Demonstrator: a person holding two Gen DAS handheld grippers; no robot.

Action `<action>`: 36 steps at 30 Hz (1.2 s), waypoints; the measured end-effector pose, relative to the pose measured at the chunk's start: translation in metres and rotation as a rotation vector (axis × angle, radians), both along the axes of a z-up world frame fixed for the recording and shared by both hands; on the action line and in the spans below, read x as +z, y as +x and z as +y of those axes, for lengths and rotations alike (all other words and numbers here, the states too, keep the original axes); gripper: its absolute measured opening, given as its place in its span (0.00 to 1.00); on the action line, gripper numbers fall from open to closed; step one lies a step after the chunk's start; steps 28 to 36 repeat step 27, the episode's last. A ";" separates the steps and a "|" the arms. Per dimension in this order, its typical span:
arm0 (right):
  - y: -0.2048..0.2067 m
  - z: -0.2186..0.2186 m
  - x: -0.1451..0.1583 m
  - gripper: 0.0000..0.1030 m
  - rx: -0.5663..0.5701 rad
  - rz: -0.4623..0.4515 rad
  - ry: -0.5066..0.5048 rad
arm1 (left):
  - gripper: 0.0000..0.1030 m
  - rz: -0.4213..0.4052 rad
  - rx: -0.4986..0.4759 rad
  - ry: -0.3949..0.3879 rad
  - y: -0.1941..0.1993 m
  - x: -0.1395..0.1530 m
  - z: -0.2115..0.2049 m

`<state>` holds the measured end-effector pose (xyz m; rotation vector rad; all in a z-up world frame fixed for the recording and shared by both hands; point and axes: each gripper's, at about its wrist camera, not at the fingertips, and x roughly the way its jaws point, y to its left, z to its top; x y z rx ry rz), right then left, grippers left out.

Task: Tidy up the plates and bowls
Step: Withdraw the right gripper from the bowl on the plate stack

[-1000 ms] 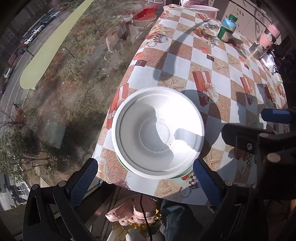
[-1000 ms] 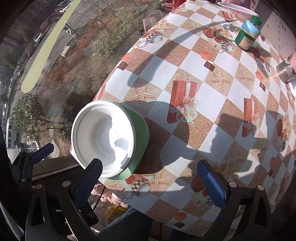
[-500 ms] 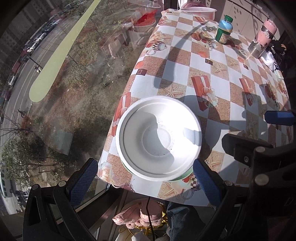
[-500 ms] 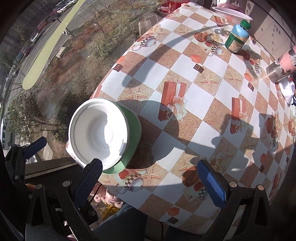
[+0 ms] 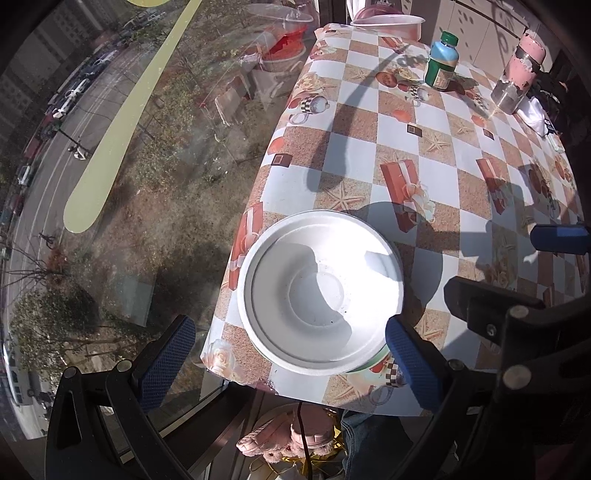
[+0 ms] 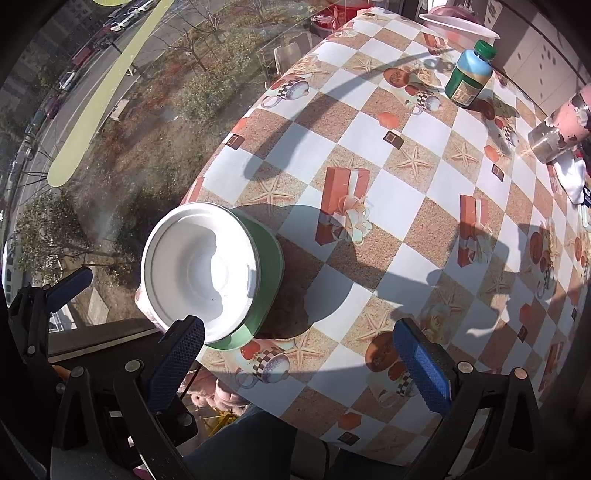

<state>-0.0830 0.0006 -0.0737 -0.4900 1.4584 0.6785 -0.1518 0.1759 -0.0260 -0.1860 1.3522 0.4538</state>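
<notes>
A white bowl [image 5: 320, 295] sits nested in a green bowl [image 6: 269, 266] at the near left corner of the checked table [image 5: 436, 177]. The white bowl also shows in the right wrist view [image 6: 201, 269]. My left gripper [image 5: 288, 360] is open and empty, held above and just short of the stack. My right gripper [image 6: 299, 363] is open and empty to the right of the stack, over the table's near edge. A white plate [image 6: 458, 27] with something pink on it lies at the far end of the table.
A green bottle [image 5: 441, 61] and a pink-topped jar [image 5: 517, 74] stand at the far right, with a white cloth [image 5: 533, 114] beside them. The table's left edge [image 5: 258, 177] runs along a glass window. A red container [image 5: 286, 48] sits past the far corner.
Both grippers have drawn back and up from the bowl stack, so more of the table shows. The stack has not moved. Both grippers stay open.
</notes>
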 end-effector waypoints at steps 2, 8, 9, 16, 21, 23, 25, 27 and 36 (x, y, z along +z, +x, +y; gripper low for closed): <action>0.001 0.000 0.000 1.00 -0.008 0.001 0.000 | 1.00 -0.001 -0.009 0.004 0.003 0.001 0.001; 0.004 -0.003 0.001 1.00 -0.038 0.000 0.012 | 1.00 0.014 -0.043 0.014 0.010 0.000 0.001; 0.005 -0.003 0.001 1.00 -0.041 0.000 0.016 | 1.00 0.017 -0.049 0.017 0.011 0.000 0.000; 0.008 -0.009 0.001 1.00 -0.084 0.007 0.033 | 1.00 0.039 -0.086 0.017 0.016 -0.005 -0.005; 0.010 -0.017 -0.004 1.00 -0.112 0.024 0.029 | 1.00 0.059 -0.097 -0.001 0.022 -0.011 -0.013; 0.011 -0.022 -0.005 1.00 -0.121 0.026 0.026 | 1.00 0.071 -0.100 -0.016 0.026 -0.015 -0.019; 0.013 -0.030 -0.006 1.00 -0.130 0.031 0.022 | 1.00 0.064 -0.113 -0.051 0.030 -0.017 -0.027; 0.016 -0.041 -0.008 1.00 -0.149 0.044 0.025 | 1.00 0.071 -0.141 -0.103 0.036 -0.022 -0.042; 0.016 -0.041 -0.008 1.00 -0.149 0.044 0.025 | 1.00 0.071 -0.141 -0.103 0.036 -0.022 -0.042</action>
